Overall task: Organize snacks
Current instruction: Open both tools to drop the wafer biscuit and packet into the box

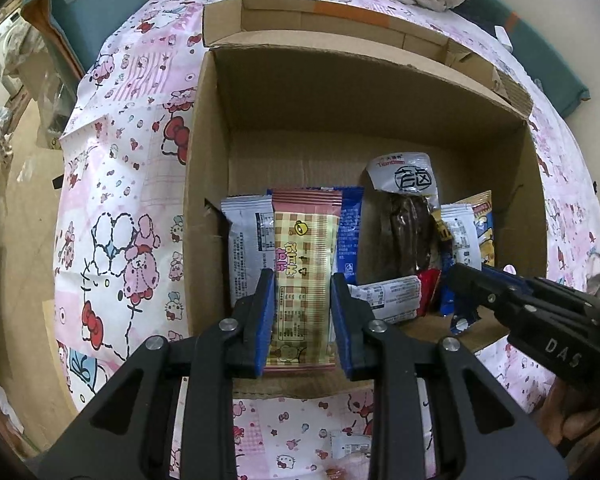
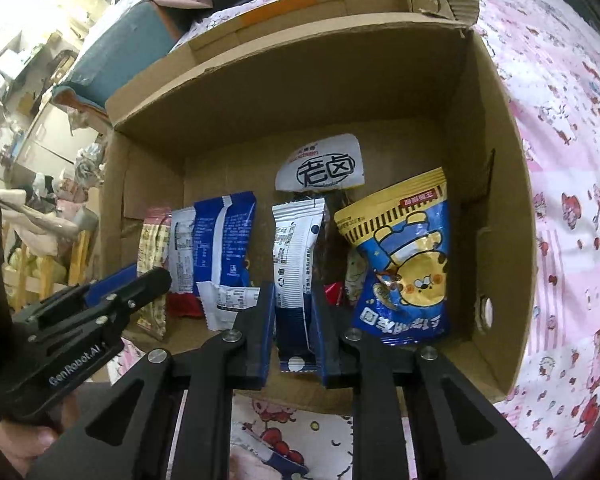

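Note:
An open cardboard box (image 1: 208, 152) holds several snack packets. My left gripper (image 1: 303, 280) is shut on a yellow-checked pink packet (image 1: 305, 252), held upright at the box's left side. My right gripper (image 2: 294, 292) is shut on a white and navy packet (image 2: 296, 256), held upright in the box's middle. The right gripper also shows in the left wrist view (image 1: 466, 280). The left gripper shows in the right wrist view (image 2: 152, 280). A yellow and blue bear bag (image 2: 404, 264) leans at the right. A white-topped dark packet (image 2: 324, 164) lies behind.
The box (image 2: 496, 200) sits on a pink cartoon-print cloth (image 1: 120, 200). A white and a blue packet (image 2: 224, 248) stand between the two held ones. A second cardboard tray (image 1: 340, 20) lies behind the box. A loose packet (image 1: 350, 446) lies on the cloth in front.

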A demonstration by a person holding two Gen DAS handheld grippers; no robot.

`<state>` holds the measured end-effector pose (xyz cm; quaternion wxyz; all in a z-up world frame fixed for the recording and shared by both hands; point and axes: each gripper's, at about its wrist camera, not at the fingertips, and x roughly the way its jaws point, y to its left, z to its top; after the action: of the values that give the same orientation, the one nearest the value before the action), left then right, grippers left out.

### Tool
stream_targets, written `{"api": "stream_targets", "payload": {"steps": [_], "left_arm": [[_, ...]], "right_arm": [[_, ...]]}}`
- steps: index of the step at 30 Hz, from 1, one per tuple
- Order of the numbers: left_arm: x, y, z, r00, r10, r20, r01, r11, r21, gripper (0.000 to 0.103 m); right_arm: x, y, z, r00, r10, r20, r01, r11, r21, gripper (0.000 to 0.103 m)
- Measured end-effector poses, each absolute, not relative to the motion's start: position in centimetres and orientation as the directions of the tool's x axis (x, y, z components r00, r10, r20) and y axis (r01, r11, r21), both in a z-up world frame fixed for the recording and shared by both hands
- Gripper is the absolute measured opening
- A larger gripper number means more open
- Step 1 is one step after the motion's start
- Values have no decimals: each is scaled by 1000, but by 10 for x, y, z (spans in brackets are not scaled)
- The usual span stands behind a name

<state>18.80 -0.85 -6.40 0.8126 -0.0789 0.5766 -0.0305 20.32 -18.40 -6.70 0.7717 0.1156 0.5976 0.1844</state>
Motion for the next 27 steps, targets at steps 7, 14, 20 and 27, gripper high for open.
{"api": "stream_targets", "payload": {"steps": [7,14,20,27], "left_arm": [[184,-7,-59,338,-201,-919,-42,973,-228,57],[178,-4,-47,385,-179,-905,-39,977,-210,71],[172,2,-45,391,-169,-905,-54,977,-206,71],[163,4,-41,401,-153,-903,-67,978,-196,71]], "right_arm": [[205,-188,-62,225,469,-854,-136,883,449,32],[202,-201,-50,290,467,-835,-117,884,453,64],[200,-209,-45,305,460,-834,-98,886,453,64],[191,-212,-48,285,450,-846,-83,891,445,64]]}}
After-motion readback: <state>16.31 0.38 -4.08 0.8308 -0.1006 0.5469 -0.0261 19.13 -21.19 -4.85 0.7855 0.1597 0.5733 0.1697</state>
